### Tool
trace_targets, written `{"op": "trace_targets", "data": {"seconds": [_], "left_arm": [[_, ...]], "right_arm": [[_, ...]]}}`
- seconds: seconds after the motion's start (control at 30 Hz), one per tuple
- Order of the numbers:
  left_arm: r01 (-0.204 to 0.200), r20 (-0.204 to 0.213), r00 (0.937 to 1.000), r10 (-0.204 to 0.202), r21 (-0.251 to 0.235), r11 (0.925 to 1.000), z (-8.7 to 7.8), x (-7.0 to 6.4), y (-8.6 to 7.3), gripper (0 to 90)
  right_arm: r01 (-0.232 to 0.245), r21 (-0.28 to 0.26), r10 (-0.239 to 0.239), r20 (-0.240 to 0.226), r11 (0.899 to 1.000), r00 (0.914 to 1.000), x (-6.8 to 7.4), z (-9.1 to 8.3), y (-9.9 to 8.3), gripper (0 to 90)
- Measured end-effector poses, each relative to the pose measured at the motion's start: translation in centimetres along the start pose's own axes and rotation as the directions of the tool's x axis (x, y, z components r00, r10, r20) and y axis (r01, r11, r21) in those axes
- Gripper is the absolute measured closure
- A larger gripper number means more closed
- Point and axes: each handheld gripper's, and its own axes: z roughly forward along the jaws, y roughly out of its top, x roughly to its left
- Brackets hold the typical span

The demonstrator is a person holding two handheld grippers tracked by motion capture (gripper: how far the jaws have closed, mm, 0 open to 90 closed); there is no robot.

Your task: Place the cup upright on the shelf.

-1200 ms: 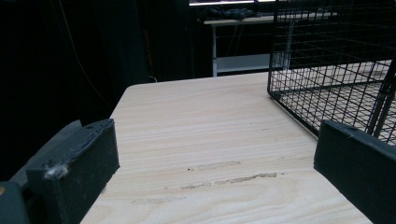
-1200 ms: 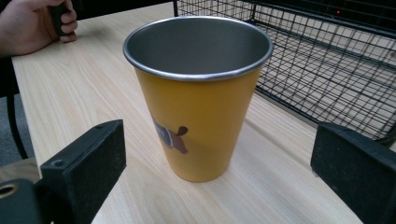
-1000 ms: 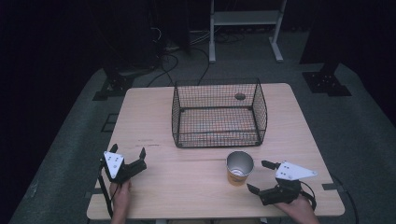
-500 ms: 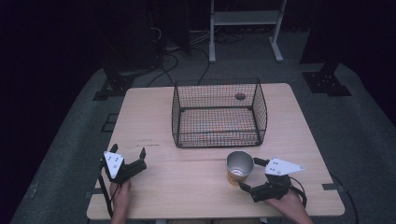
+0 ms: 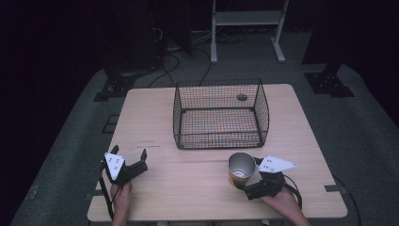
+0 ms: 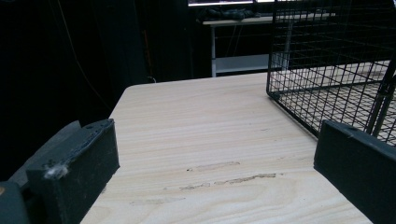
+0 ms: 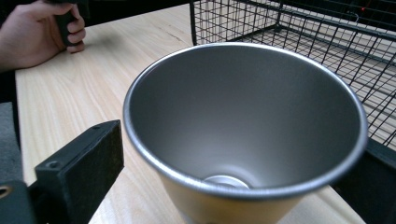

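a pale, light-wood rectangular table [image 5: 155, 117] with rounded corners carries a black wire-mesh basket [image 5: 220, 114] toward its far middle and an upright steel cup with a yellow outside [image 5: 241, 168] near the front right edge.

Right claw [image 7: 233, 186]: jaws spread, one on each side of the cup [image 7: 243, 140], left jaw just beside its wall; contact cannot be told. Cup: metal, upright on the bench [image 7: 88, 88], open mouth, yellow outer wall. Wire basket [image 7: 317, 42] behind it. Hand [image 7: 39, 32] at upper left, gripping a black handle.
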Motion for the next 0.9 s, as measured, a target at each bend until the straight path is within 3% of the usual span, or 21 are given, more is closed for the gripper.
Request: {"op": "trace_targets", "data": {"seconds": [0.43,0.5,0.9], "left_arm": [[0.001,0.001,1.0,-0.001,-0.001,1.0,0.0,0.0,0.0,0.0],[0.002,0.002,1.0,-0.002,-0.002,1.0,0.0,0.0,0.0,0.0],[0.0,0.002,1.0,0.0,0.0,1.0,0.0,0.0,0.0,0.0]], "right_arm": [[-0.006,0.004,0.006,-0.014,1.0,0.9999,0.0,1.0,0.9,1.7],[-0.007,0.005,0.007,-0.018,1.0,0.9998,0.0,1.0,1.0,6.4],[-0.019,0.015,0.02,-0.066,1.0,0.9977,-0.1,0.7,1.3,9.5]]}}
